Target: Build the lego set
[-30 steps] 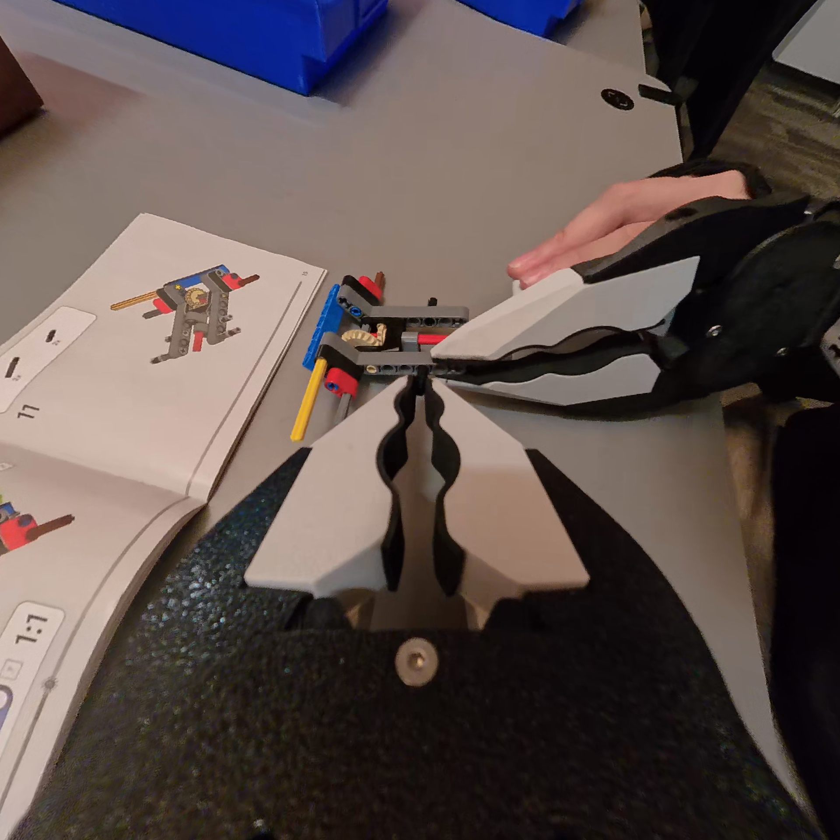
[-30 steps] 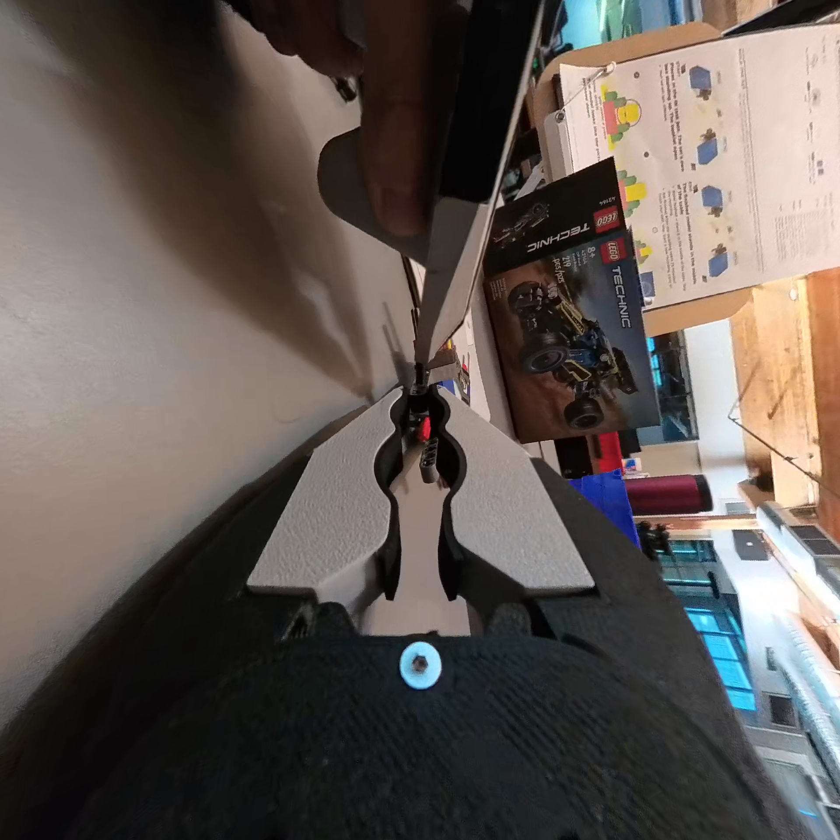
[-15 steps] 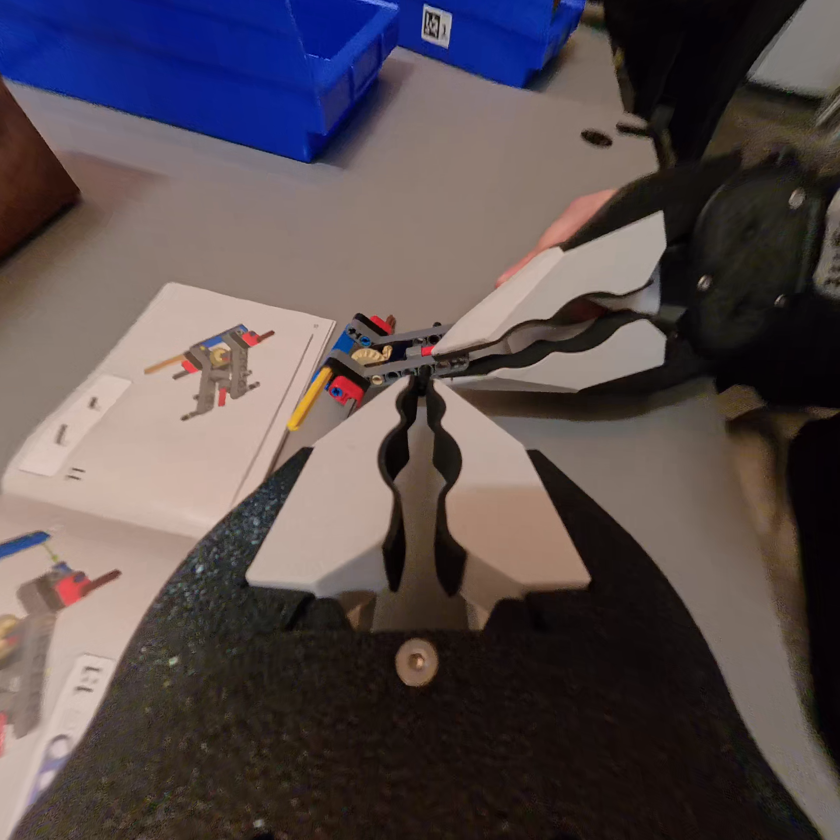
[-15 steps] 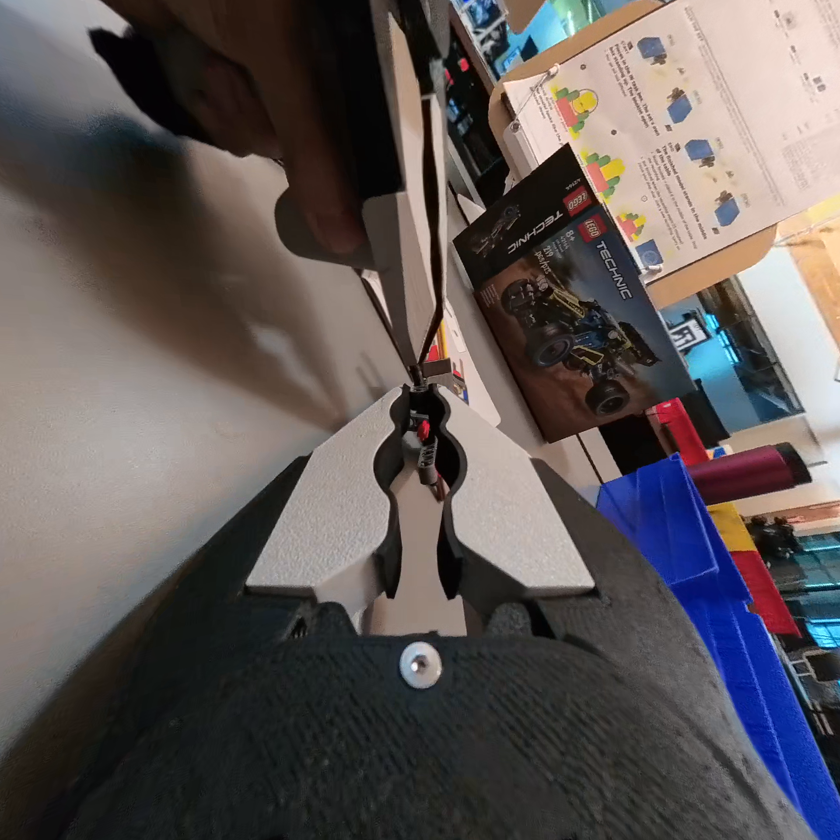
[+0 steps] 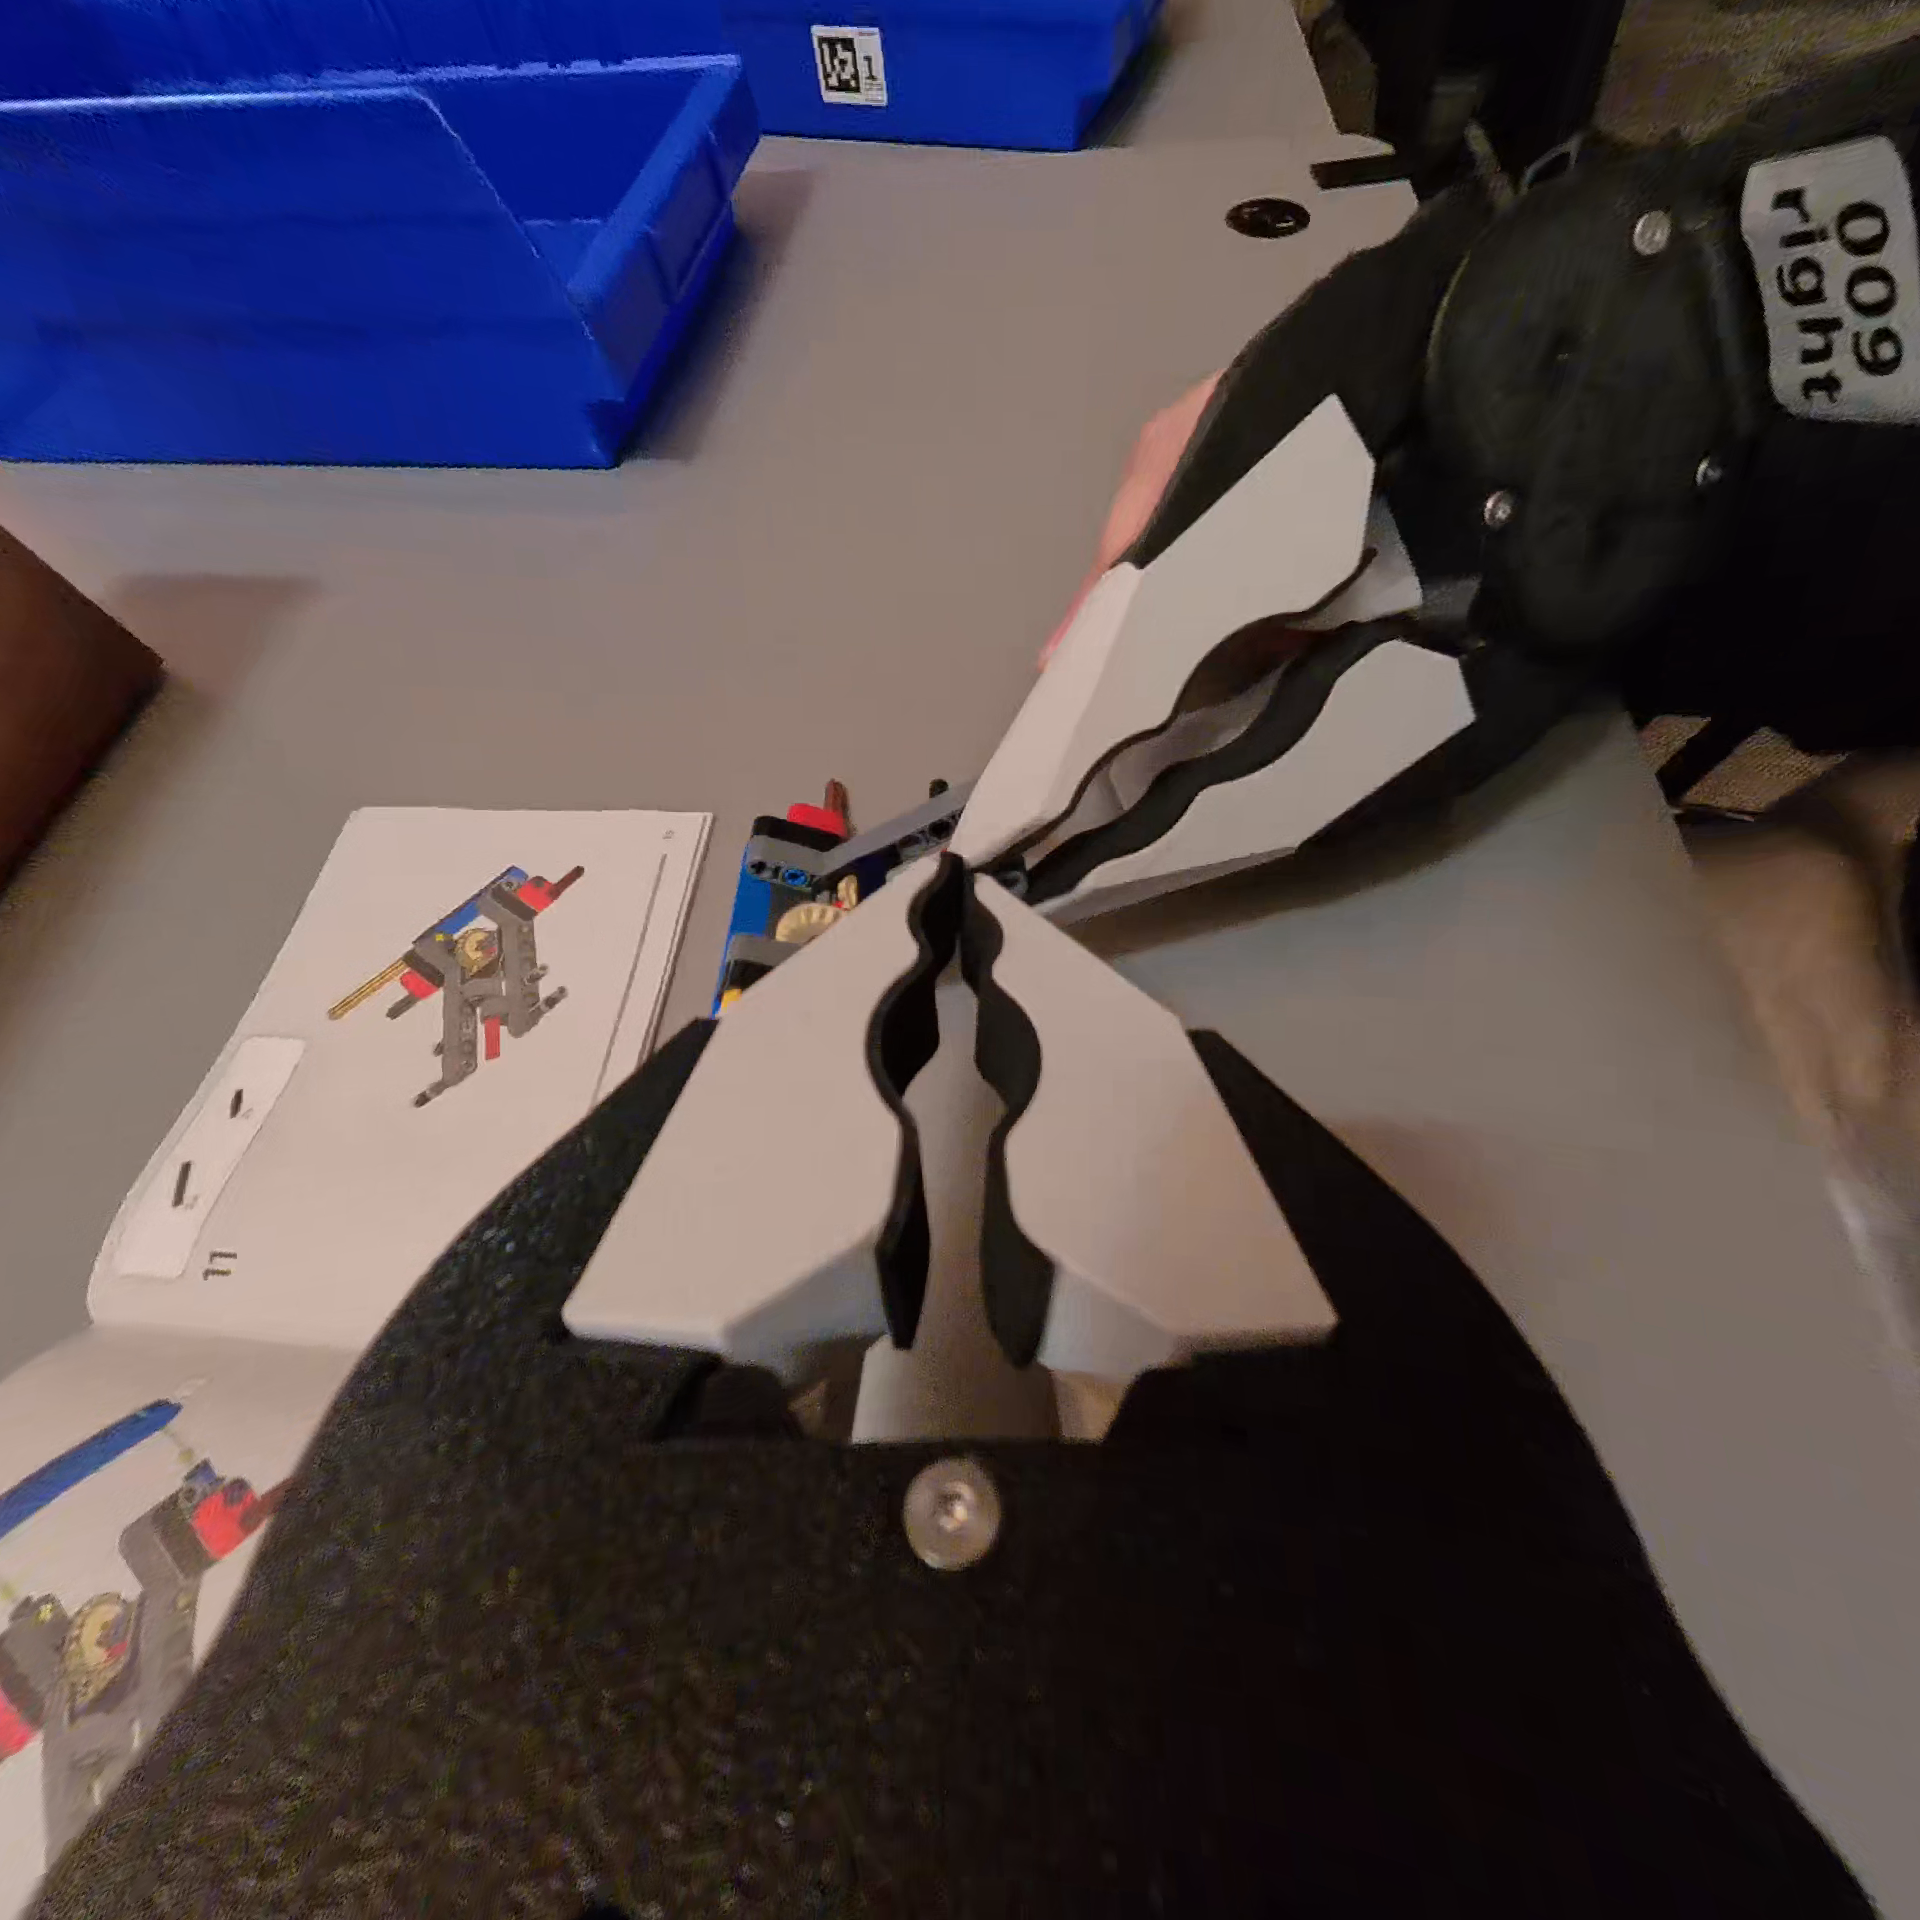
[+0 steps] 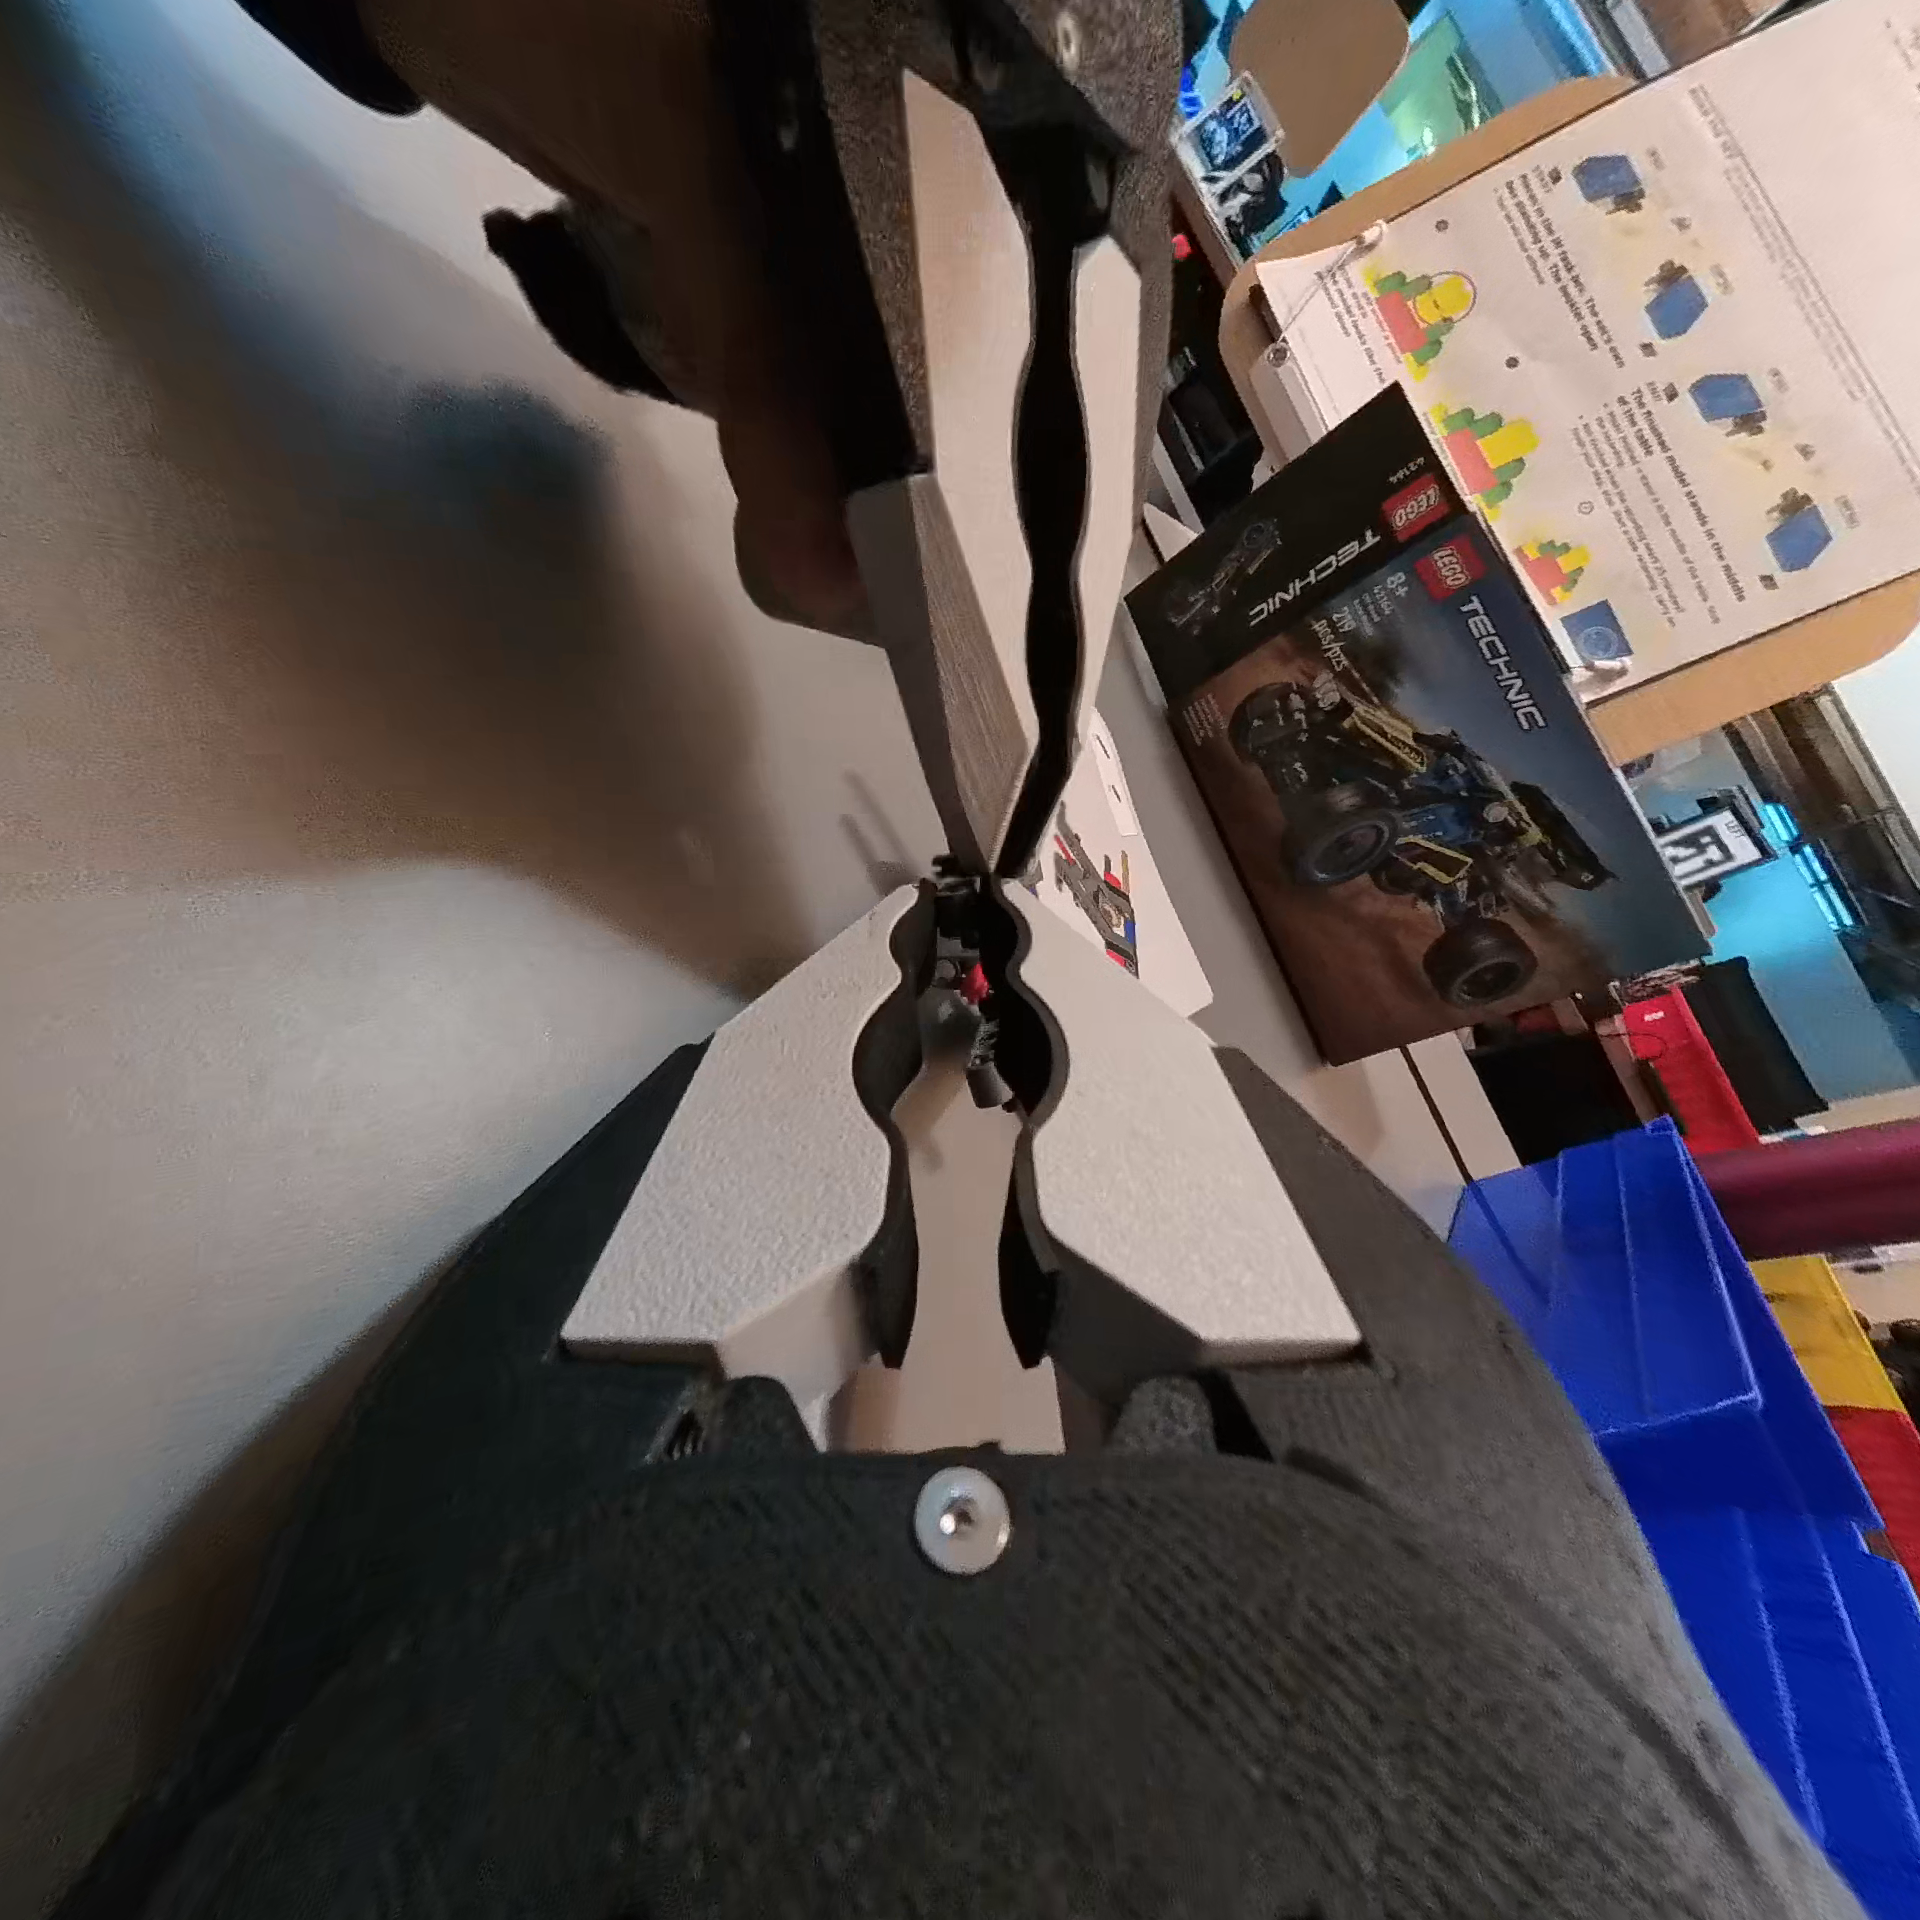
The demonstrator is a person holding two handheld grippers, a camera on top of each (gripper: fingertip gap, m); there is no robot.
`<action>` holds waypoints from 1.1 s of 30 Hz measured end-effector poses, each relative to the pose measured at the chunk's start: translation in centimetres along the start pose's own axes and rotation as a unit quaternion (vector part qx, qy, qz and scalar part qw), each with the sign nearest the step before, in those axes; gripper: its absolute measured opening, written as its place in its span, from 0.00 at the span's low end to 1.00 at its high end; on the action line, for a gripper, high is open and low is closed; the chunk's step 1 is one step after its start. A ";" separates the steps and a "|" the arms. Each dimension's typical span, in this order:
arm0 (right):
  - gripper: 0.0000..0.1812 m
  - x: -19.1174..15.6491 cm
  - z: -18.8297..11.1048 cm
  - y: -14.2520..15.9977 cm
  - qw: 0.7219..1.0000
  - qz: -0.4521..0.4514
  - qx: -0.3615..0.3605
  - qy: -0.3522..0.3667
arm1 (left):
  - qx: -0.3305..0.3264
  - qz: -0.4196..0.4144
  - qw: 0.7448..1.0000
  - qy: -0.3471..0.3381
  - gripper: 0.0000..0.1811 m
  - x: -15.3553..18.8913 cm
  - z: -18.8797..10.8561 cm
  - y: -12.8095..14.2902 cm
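In your left wrist view, your left gripper [image 5: 951,883] fills the lower half of the frame, its jaws pinched nearly together at the tips just above the frame's centre. Something small and black seems nipped there, though you cannot tell whether it is a pin or only the pads meeting. Right beyond those tips, a little up and to the left, lies the lego assembly [image 5: 821,894]: grey beams, a blue beam, a tan gear and a red piece, partly hidden behind your left finger. Its grey beam runs from lower left up toward the right, straight into your right gripper [image 5: 987,854], which comes in from the upper right and is clamped on that beam's end. The right wrist view confirms it, with a dark piece with a red pin [image 6: 971,997] held between those closed jaws. So the two tools meet tip to tip at the beam's near end; any push should go square to the beam.

Left of the assembly the open instruction booklet [image 5: 416,1039] lies on the grey table [image 5: 935,468], and the blue bins [image 5: 364,260] sit along the top left.

Compared with a second ago, the assembly has been tilted up off the table, your right gripper has swung from level to steeply angled, and your left gripper has risen with it.
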State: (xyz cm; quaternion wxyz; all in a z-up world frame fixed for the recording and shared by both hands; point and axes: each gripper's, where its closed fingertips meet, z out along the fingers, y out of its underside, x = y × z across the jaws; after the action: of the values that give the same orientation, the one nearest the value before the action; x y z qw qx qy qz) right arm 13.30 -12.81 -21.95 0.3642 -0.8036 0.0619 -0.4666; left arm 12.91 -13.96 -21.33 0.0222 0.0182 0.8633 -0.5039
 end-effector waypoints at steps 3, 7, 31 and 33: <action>0.03 0.1 0.0 0.0 1.000 -0.003 0.002 0.004 | -0.008 0.010 1.000 -0.010 0.00 -0.2 -0.1 0.1; 0.03 0.1 0.0 0.2 1.000 -0.003 -0.002 0.002 | -0.045 0.025 0.999 0.005 0.00 0.1 -0.6 2.3; 0.03 3.5 -0.1 3.0 0.992 0.018 -0.081 0.099 | -0.090 0.091 0.991 0.026 0.10 -6.0 -0.1 3.0; 0.03 3.4 0.0 3.1 0.992 0.014 -0.083 0.096 | -0.099 0.104 0.987 0.068 0.11 -5.7 0.5 3.3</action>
State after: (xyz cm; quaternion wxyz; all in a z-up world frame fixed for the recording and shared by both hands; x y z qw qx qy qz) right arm 15.93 -16.55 -21.56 0.2952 -0.7814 0.1465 -0.5299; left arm 18.82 -12.81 -24.11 0.0176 0.1400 0.9019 -0.4082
